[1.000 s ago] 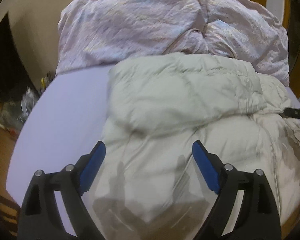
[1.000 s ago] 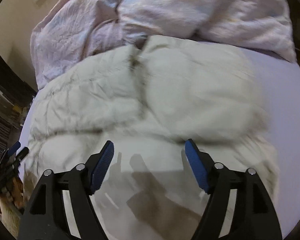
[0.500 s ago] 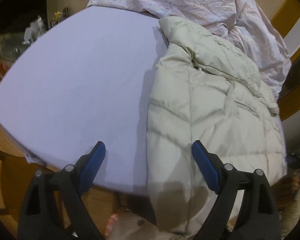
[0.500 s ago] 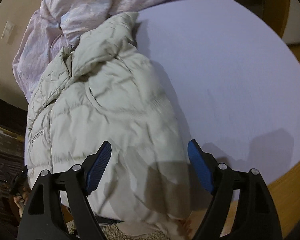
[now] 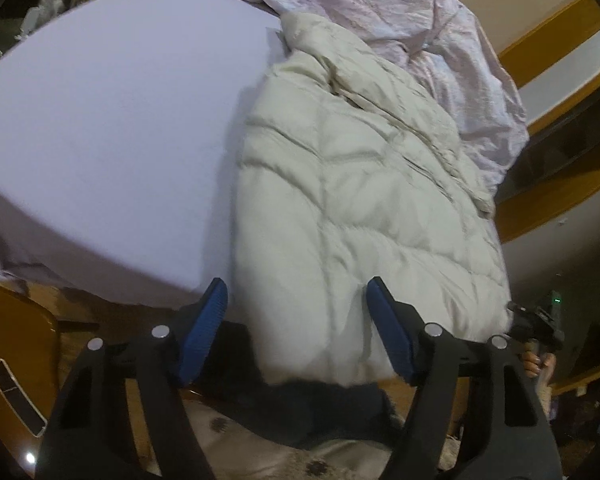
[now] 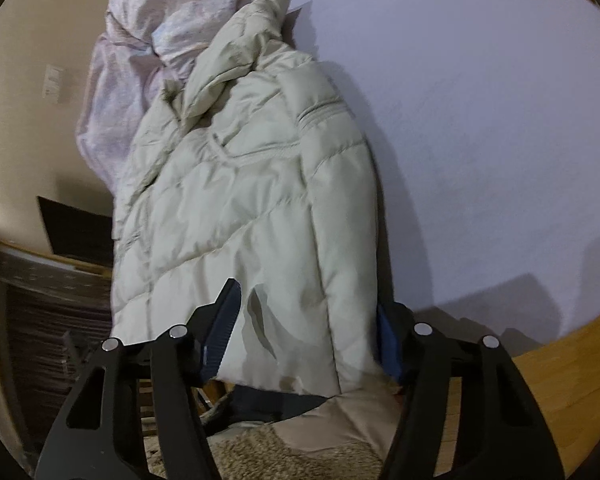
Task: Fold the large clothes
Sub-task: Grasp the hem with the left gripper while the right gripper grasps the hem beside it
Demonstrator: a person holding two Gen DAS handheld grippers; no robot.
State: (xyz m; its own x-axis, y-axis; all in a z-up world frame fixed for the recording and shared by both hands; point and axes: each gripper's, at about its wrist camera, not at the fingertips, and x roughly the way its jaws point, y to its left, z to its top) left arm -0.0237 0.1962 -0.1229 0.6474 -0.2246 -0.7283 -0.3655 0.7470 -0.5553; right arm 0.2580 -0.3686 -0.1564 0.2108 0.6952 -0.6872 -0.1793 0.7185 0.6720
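Cream puffer jacket on lilac sheet — no readable label (too blurred).

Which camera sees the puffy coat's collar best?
The right wrist view: the cream coat's collar stands up clearly at the top, against the pink blanket. The left wrist view shows the collar smaller, crumpled and partly folded under.

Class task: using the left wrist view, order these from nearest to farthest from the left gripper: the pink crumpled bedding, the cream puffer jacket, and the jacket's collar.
1. cream puffer jacket: its hem lies between the left gripper fingers.
2. jacket's collar: at the jacket's far end, upper middle.
3. pink crumpled bedding: heaped behind the collar, upper right.
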